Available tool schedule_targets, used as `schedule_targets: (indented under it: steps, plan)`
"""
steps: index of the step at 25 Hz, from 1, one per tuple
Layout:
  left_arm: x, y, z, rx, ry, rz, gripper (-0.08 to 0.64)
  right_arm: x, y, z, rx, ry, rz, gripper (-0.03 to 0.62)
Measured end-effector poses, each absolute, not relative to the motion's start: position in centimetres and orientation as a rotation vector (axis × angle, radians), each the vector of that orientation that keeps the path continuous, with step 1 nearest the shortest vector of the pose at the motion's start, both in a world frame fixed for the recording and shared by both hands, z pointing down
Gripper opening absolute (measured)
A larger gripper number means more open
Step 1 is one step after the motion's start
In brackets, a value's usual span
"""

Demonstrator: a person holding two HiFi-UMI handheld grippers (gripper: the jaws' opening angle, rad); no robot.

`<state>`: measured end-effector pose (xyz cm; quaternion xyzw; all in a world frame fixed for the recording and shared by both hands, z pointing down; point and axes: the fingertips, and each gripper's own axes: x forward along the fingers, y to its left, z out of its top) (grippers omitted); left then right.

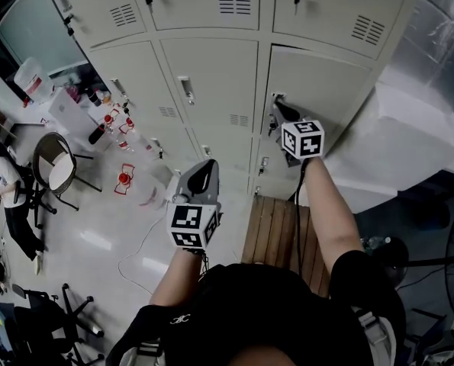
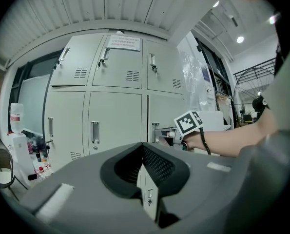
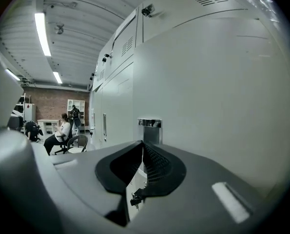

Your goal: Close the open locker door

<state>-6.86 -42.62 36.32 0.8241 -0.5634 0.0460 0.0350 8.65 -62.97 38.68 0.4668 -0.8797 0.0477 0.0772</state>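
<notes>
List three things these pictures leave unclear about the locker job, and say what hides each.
1. Locker interior: the locker door covers it in every view.
2. Whether the right gripper touches the handle: its marker cube blocks the head view, and the right gripper view gives no depth.
3. The notice on the top locker: print too small in the left gripper view.

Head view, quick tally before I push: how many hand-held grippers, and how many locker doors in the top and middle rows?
Hand-held grippers: 2
Top-row locker doors: 3
Middle-row locker doors: 3
Total: 8
</notes>
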Motion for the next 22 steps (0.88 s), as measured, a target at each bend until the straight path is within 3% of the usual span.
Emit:
schedule_targets:
  steps: [14, 22]
  plan:
    - [-8.0, -41.5, 35.3, 2.514, -1.778, 0.107, 0.0, 9.7, -65.1, 38.1, 1.739, -2.439, 0.131, 0.012]
    - [-7.0, -41.3, 34.9, 2.543, -1.76, 0.084, 0.0, 10.6, -60.8, 35.9, 1.742, -2.498, 0.011, 0.012]
